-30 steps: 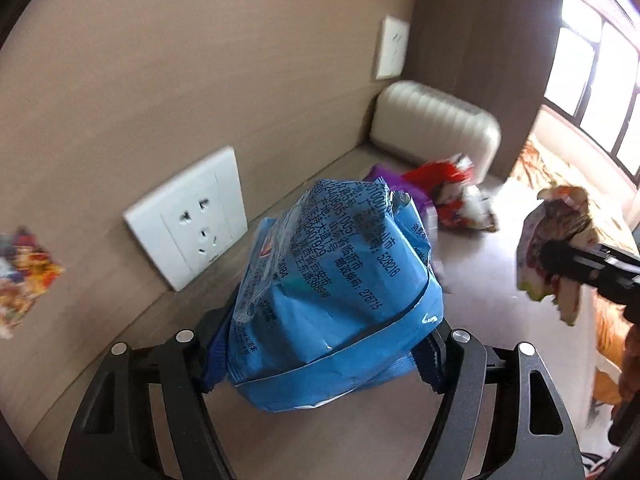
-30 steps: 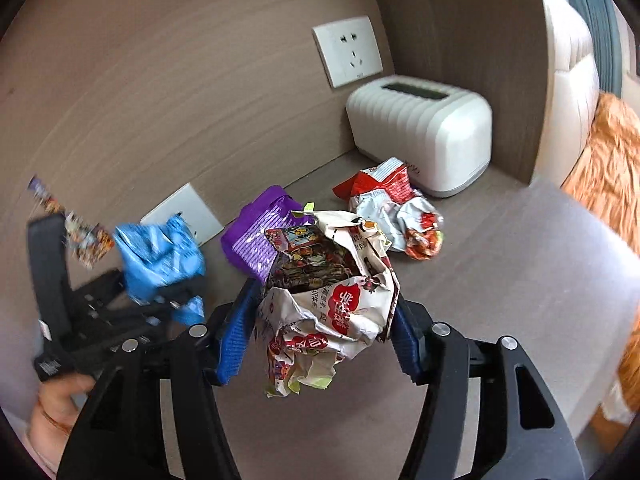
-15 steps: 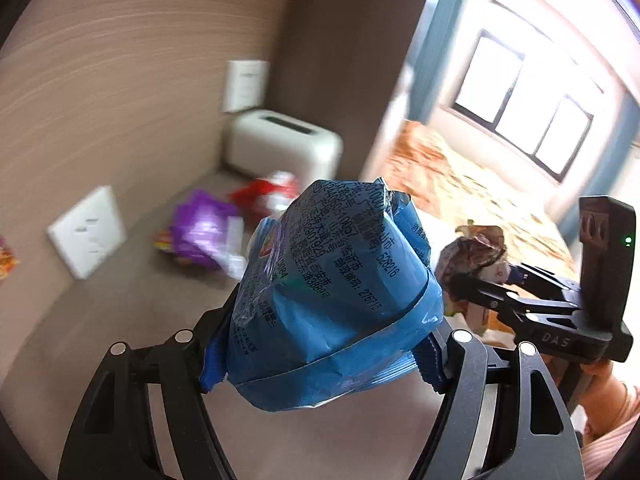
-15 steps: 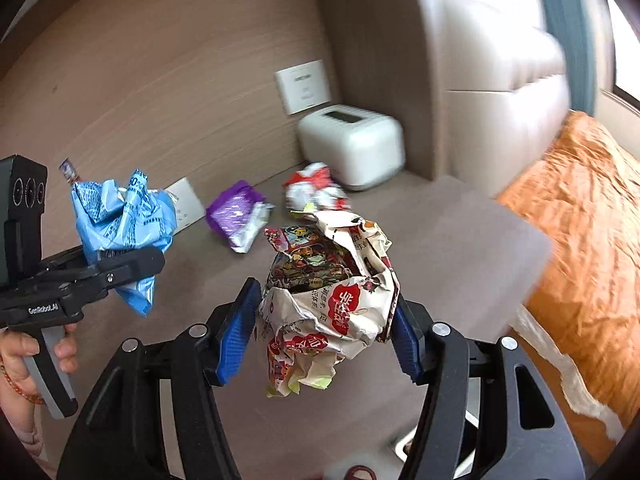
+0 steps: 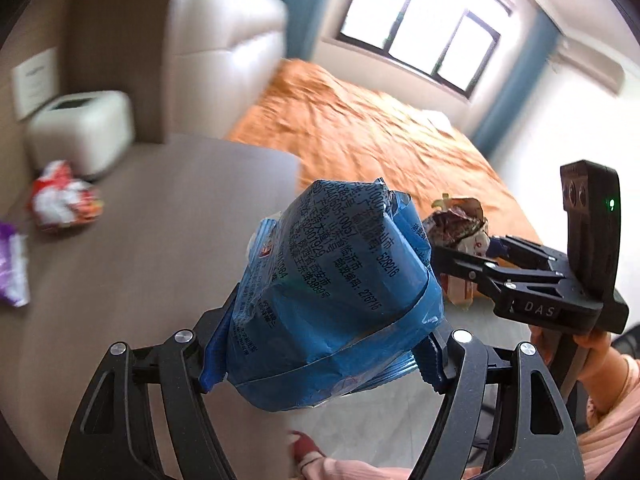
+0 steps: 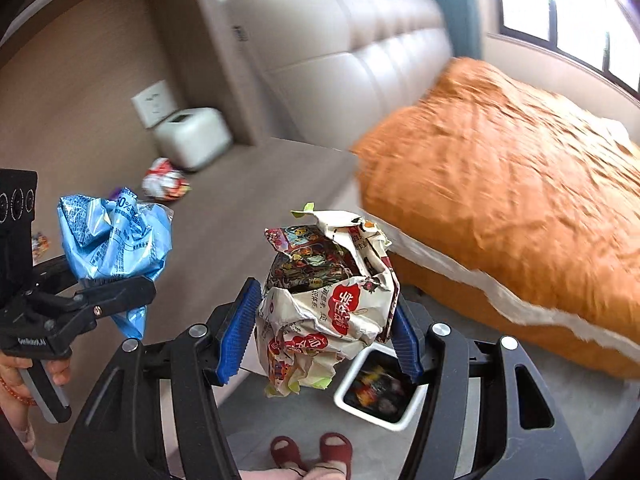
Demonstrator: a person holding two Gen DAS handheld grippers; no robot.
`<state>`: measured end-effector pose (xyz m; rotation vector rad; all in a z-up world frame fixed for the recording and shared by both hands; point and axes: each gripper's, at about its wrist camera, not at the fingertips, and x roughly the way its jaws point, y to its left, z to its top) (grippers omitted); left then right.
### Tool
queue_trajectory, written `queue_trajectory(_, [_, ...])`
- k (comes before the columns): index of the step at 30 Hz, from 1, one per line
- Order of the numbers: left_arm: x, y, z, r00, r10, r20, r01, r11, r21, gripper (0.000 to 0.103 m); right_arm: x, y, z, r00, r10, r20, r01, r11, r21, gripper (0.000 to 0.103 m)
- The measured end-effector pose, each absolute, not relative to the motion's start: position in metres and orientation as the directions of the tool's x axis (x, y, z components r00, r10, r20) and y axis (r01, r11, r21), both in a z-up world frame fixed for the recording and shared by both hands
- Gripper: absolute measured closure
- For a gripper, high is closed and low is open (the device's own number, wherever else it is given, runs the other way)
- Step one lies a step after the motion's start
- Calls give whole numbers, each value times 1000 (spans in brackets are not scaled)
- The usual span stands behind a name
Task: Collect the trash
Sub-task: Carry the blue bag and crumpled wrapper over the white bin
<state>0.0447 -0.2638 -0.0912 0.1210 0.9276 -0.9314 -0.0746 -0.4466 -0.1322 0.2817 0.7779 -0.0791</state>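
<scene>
My left gripper [image 5: 320, 356] is shut on a crumpled blue snack bag [image 5: 332, 296], held in the air; it also shows in the right wrist view [image 6: 112, 236]. My right gripper [image 6: 326, 332] is shut on a crumpled white and red wrapper [image 6: 328, 300], also seen in the left wrist view [image 5: 460, 232]. A white trash bin [image 6: 380, 392] with trash inside stands on the floor just below and right of the right gripper. A red and white wrapper [image 5: 64, 200] and a purple wrapper [image 5: 12, 264] lie on the brown tabletop [image 5: 160, 220].
A white box-shaped appliance [image 5: 80, 132] stands at the table's back by the wall. A bed with an orange cover [image 6: 500, 200] and a padded headboard [image 6: 340, 60] fills the right. My feet in red slippers [image 6: 312, 452] stand on the grey floor.
Both grippers have swung right, away from the wall and table toward the bed, carrying their wrappers. The trash bin has come into the right wrist view.
</scene>
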Motion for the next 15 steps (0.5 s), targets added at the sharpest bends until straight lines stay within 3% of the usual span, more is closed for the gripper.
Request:
queue_trajectory(8, [24, -335, -131, 156, -621, -768, 796, 539, -274, 31, -110, -494, -169, 658, -20, -753, 291, 929, 229, 41])
queue_trajectory(15, [11, -380, -189, 103, -551, -828, 810, 529, -251, 31, -115, -519, -222, 592, 22, -806, 336, 902, 271, 41])
